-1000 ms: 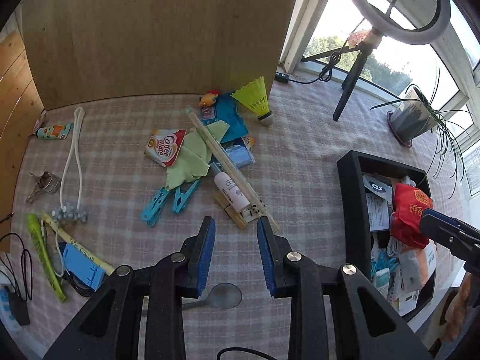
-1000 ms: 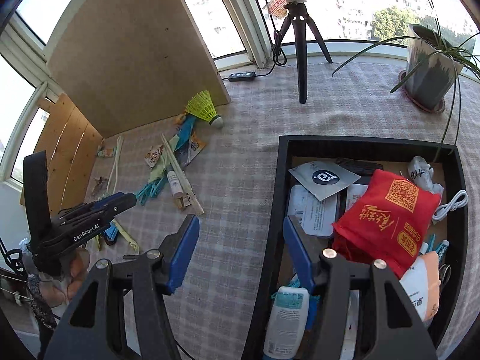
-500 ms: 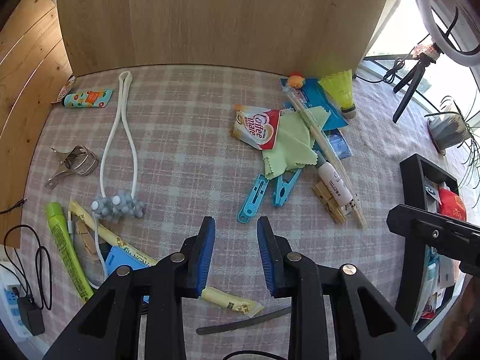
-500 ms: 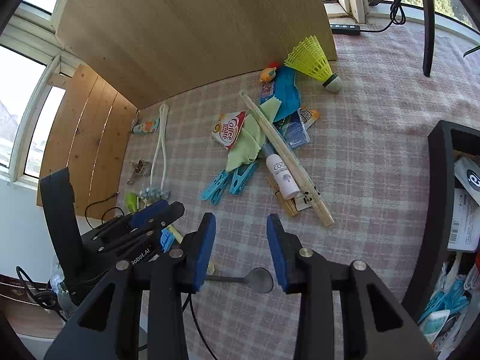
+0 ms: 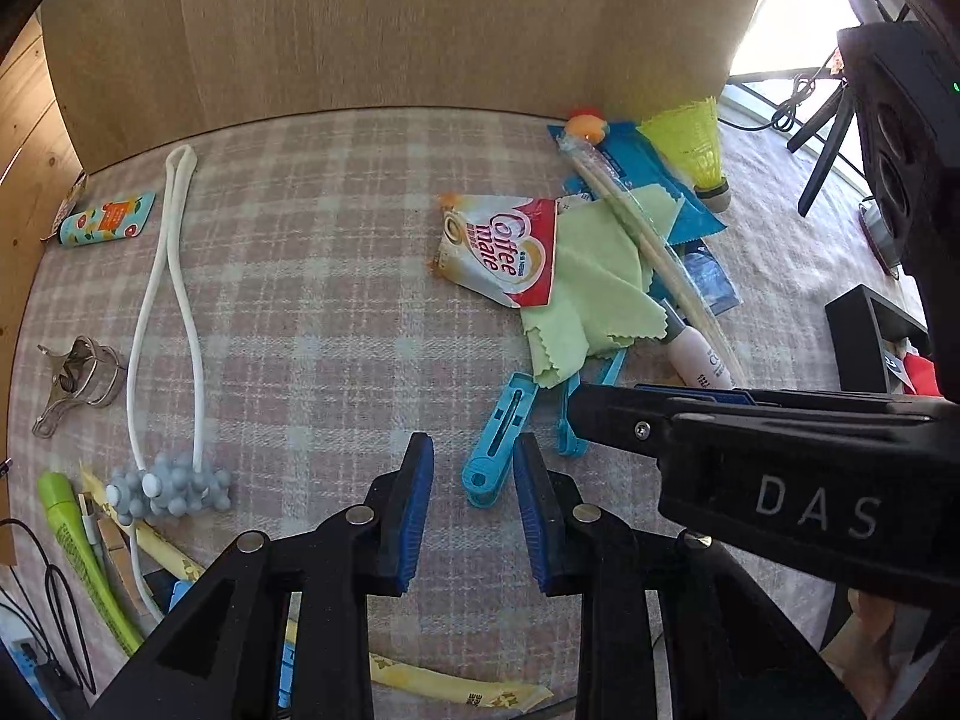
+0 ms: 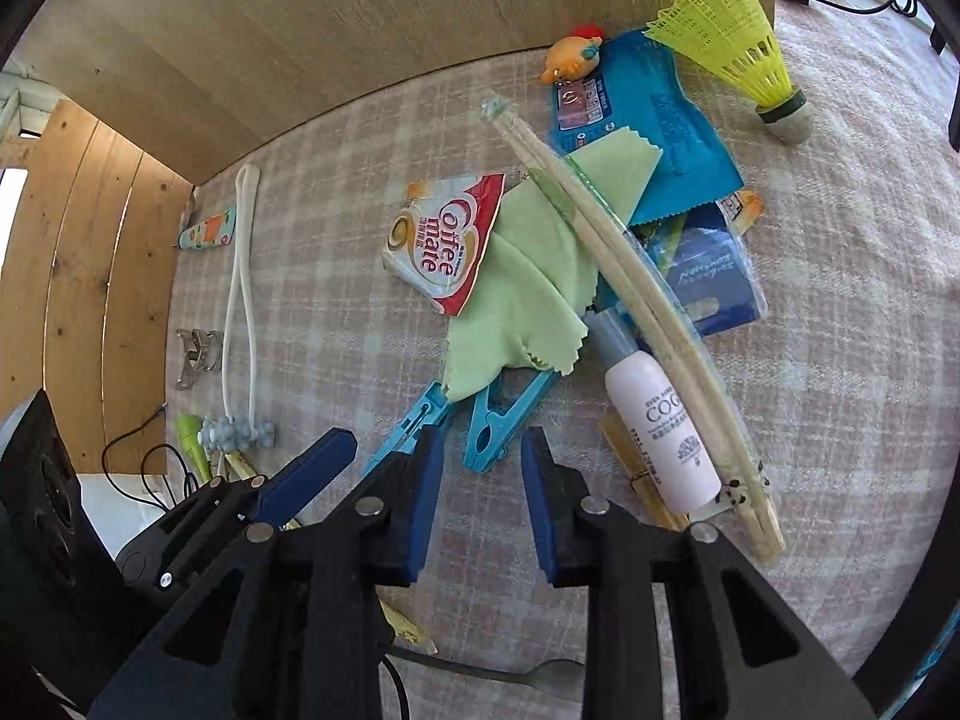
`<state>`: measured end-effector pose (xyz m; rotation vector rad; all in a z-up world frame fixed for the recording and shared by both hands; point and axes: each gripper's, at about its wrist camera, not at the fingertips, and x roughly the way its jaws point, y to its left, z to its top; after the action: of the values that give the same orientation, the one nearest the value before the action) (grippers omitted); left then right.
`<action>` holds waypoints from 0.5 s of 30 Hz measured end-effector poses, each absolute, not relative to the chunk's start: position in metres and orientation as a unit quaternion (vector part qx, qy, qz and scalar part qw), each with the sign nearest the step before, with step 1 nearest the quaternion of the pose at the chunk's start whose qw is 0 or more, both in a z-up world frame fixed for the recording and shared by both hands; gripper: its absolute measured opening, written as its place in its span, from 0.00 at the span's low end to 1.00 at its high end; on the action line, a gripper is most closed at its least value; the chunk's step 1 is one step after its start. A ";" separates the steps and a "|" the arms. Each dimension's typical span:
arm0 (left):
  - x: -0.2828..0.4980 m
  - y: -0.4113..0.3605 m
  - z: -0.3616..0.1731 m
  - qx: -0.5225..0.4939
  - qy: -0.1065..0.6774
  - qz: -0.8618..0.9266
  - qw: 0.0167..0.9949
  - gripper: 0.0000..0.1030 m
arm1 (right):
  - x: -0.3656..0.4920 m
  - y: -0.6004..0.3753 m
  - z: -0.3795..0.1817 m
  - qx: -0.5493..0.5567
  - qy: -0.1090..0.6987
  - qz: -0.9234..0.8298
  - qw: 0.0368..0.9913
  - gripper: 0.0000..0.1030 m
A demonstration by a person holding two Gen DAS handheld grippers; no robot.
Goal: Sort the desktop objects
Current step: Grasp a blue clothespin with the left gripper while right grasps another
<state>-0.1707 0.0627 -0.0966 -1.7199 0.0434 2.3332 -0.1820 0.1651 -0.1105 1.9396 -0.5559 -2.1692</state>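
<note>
Two blue clothes pegs lie side by side below a green cloth point(image 5: 594, 294) on the checked tablecloth. In the left wrist view my left gripper point(image 5: 474, 474) points down at the left peg point(image 5: 498, 438). Its jaws are closing, the peg's near end lies between the tips, and the pads stand clear of it. In the right wrist view my right gripper point(image 6: 480, 462) hovers just short of the right peg point(image 6: 501, 417). Its jaws are closing too, with nothing pressed between them. The right gripper's body point(image 5: 750, 456) crosses the left wrist view, hiding most of the right peg.
A Coffee mate sachet point(image 6: 441, 246), wrapped chopsticks point(image 6: 618, 282), a white bottle point(image 6: 660, 426), a blue packet point(image 6: 648, 120) and a yellow shuttlecock point(image 6: 732, 42) crowd the pile. A white cord point(image 5: 174, 300), a metal clip point(image 5: 78, 372) and a green pen point(image 5: 78, 546) lie left. The black tray point(image 5: 864, 324) stands right.
Both grippers have dropped and closed in on the blue pegs. The right gripper swung over from the black tray to the pile, and its jaws have narrowed a lot.
</note>
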 end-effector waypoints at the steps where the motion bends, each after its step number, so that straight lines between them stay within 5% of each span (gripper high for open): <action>1: -0.173 0.063 -0.098 -0.589 0.016 0.799 0.121 0.18 | -0.184 0.164 -0.112 0.653 -0.181 -0.730 0.085 0.26; 9: -0.177 0.054 -0.101 -0.584 0.011 0.802 0.124 0.19 | -0.196 0.146 -0.122 0.661 -0.138 -0.735 0.067 0.26; 12: -0.177 0.051 -0.105 -0.589 0.008 0.799 0.119 0.04 | -0.198 0.136 -0.121 0.658 -0.102 -0.743 0.069 0.25; 15: -0.167 0.033 -0.107 -0.592 -0.014 0.799 0.107 0.03 | -0.194 0.135 -0.122 0.656 -0.097 -0.744 0.080 0.18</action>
<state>-0.1674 0.0325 -0.1071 -1.7432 -0.0419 2.3524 -0.1944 0.1351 -0.1219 1.9630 -0.2908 -2.2245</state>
